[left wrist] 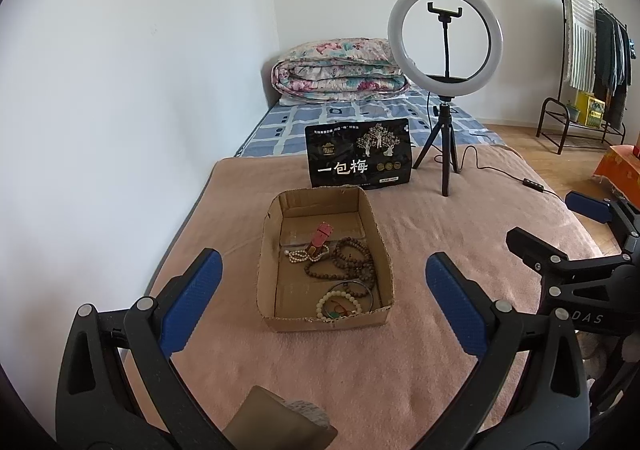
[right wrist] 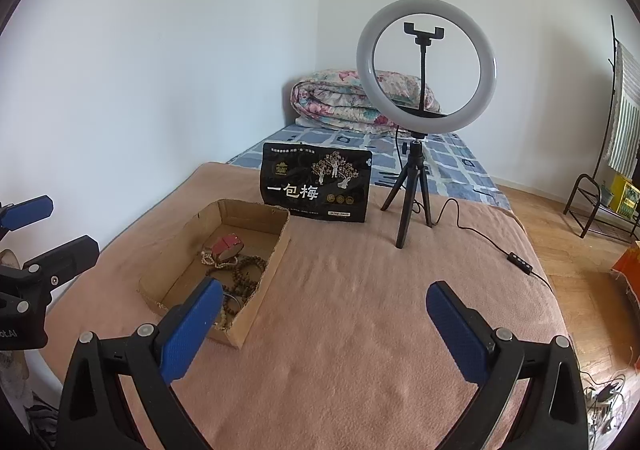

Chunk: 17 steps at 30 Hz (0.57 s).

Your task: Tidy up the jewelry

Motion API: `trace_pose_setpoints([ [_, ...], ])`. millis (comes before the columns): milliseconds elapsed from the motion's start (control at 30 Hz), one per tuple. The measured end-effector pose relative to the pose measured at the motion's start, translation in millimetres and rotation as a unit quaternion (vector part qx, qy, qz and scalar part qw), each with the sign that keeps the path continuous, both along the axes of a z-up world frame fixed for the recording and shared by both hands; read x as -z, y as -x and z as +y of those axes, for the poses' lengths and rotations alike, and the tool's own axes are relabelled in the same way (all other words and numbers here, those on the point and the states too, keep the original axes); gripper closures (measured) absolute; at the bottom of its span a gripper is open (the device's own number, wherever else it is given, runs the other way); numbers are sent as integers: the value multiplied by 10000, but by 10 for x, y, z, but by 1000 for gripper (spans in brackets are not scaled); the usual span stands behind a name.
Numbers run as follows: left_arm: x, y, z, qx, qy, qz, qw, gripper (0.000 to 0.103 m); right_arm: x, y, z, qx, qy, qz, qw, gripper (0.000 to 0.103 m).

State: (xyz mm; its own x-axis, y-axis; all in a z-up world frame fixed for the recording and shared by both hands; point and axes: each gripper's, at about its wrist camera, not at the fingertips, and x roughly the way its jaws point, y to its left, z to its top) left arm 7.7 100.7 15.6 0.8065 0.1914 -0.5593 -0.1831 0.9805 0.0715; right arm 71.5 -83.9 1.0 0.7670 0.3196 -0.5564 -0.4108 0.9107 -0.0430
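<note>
A shallow cardboard box [left wrist: 386, 274] lies on the pink blanket, and it also shows in the right wrist view [right wrist: 276, 250]. Inside lie a dark wooden bead string [left wrist: 352, 262], a pale bead bracelet [left wrist: 340, 296], a pearl-like strand [left wrist: 304, 254], a metal bangle [left wrist: 370, 290] and a pink-red piece [left wrist: 322, 234]. My left gripper [left wrist: 324, 286] is open and empty, hovering just in front of the box. My right gripper [right wrist: 324, 314] is open and empty, to the right of the box, its left finger [right wrist: 192, 330] covering the box's near corner.
A black snack bag [left wrist: 358, 153] stands behind the box. A ring light on a tripod [left wrist: 445, 89] stands to the right with its cable [right wrist: 520, 262] trailing across the blanket. A folded quilt [left wrist: 340, 69] lies at the far end. A clothes rack [left wrist: 588, 61] stands at right.
</note>
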Motion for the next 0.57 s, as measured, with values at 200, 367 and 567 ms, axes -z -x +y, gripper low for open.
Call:
trace_pose_setpoints([
  [200,-7,10,-18,-33,-68,18,10000,0,0,5,-7,12,3,3,10000,0],
  [367,-8,12,-8,-45,-9,48,10000,0,6,7,-15,16,3,26,10000,0],
  [567,-26,12,-21,-29,-118,-41,9999,0,19,-12,-21,15,1,52,10000,0],
])
